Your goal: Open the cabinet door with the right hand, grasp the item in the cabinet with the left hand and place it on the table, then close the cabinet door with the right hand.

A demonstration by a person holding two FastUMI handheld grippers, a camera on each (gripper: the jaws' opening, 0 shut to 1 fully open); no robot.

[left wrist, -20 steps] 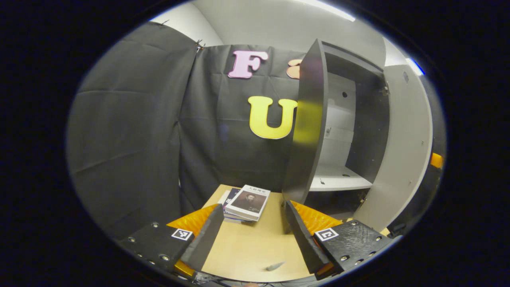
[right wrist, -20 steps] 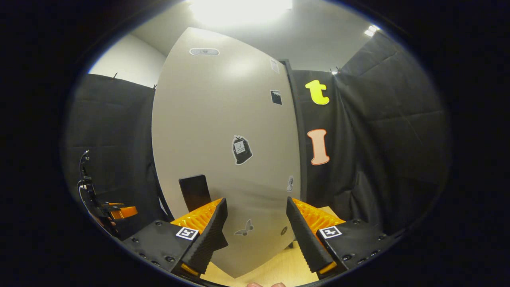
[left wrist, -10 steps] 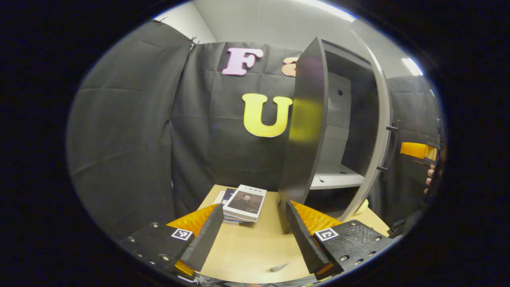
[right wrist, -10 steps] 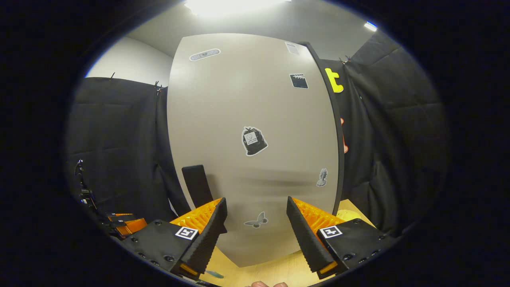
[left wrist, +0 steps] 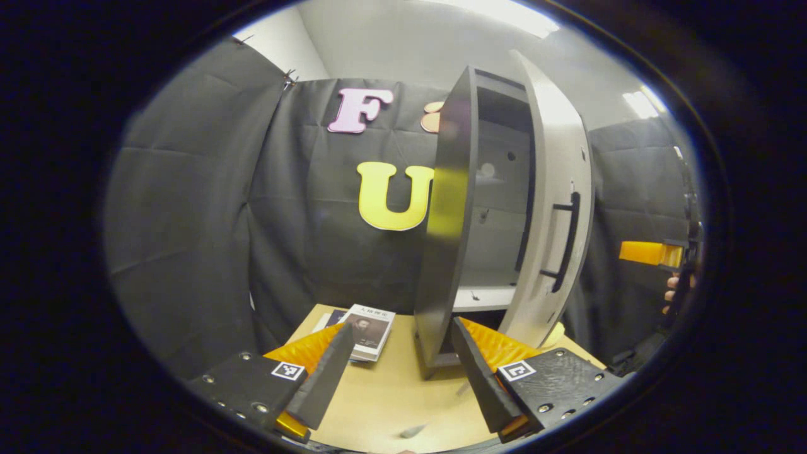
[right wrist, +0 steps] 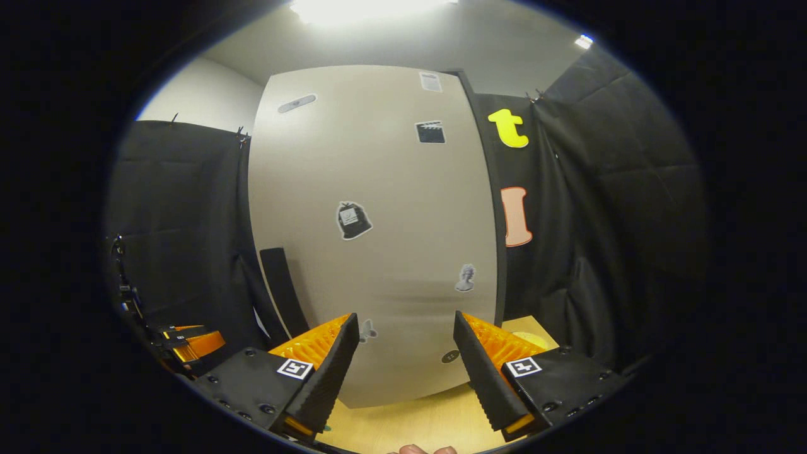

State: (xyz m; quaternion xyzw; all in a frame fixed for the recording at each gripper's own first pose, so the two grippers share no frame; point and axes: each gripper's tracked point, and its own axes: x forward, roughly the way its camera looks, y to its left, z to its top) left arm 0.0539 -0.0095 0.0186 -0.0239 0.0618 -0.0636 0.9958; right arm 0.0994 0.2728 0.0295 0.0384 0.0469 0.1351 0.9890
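Note:
A dark cabinet (left wrist: 444, 214) stands on the wooden table (left wrist: 391, 397). Its pale door (left wrist: 555, 189), with a dark bar handle (left wrist: 565, 243), hangs partly ajar. A stack of books (left wrist: 369, 323), the top one with a portrait cover, lies on the table left of the cabinet. My left gripper (left wrist: 400, 381) is open above the table, short of the books, and holds nothing. In the right gripper view the door's outer face (right wrist: 378, 239) with stickers is close ahead, its handle (right wrist: 280, 290) to the left. My right gripper (right wrist: 403, 372) is open before that face.
Inside the cabinet is a white shelf (left wrist: 485, 296). A small grey object (left wrist: 413, 430) lies on the table near me. Something yellow (right wrist: 526, 340) sits on the table beside the door. The right gripper (left wrist: 649, 252) and a hand (left wrist: 674, 290) are at the far right.
The door has swung from wide open toward the cabinet, so its handle side now faces the left gripper. The right gripper has followed the door's outer face. The books lie still.

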